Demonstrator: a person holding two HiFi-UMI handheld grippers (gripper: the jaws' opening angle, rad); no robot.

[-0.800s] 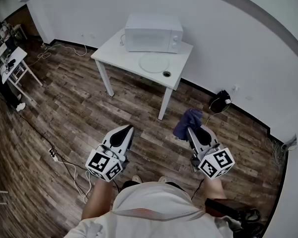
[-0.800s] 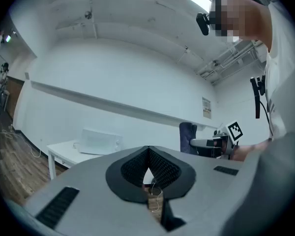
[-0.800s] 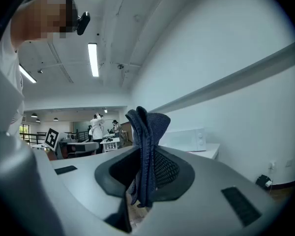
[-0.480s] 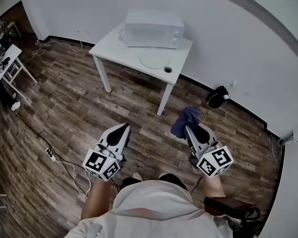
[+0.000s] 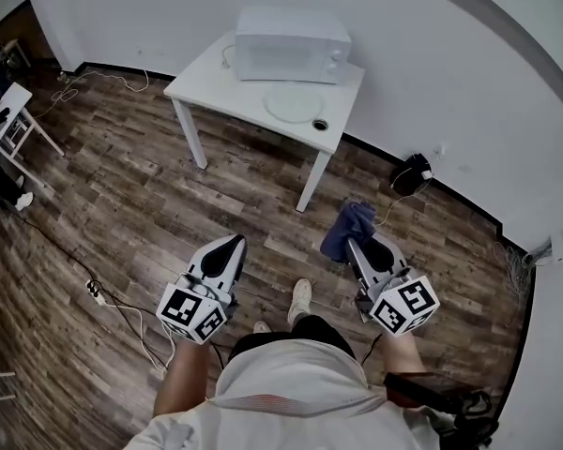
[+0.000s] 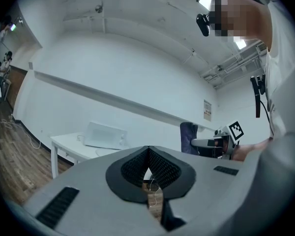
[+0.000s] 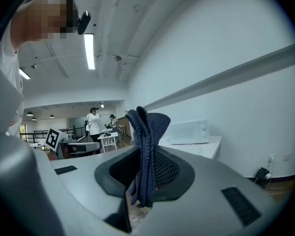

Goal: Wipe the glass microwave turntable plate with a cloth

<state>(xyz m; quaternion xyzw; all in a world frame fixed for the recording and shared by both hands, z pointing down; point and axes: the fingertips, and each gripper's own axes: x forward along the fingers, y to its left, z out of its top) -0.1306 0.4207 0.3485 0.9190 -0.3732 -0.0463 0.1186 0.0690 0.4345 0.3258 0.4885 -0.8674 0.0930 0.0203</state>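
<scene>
Right tool (image 5: 356, 243) pinches the one cloth (image 5: 347, 225); left tool (image 5: 235, 243) pressed together, empty

A floor of dark wooden planks (image 5: 122, 195) is seen, bounded by plain white walls (image 5: 450, 73) with a black skirting strip (image 5: 469, 207) at their foot. A white table (image 5: 211, 81) is set close to the wall, and a white microwave (image 5: 291, 43) is placed on it. A smaller white table (image 5: 7, 111) is found at the far left. A power strip (image 5: 96, 291) with its cable is laid on the floor. Long ceiling lamps (image 7: 90, 50) are lit overhead.
</scene>
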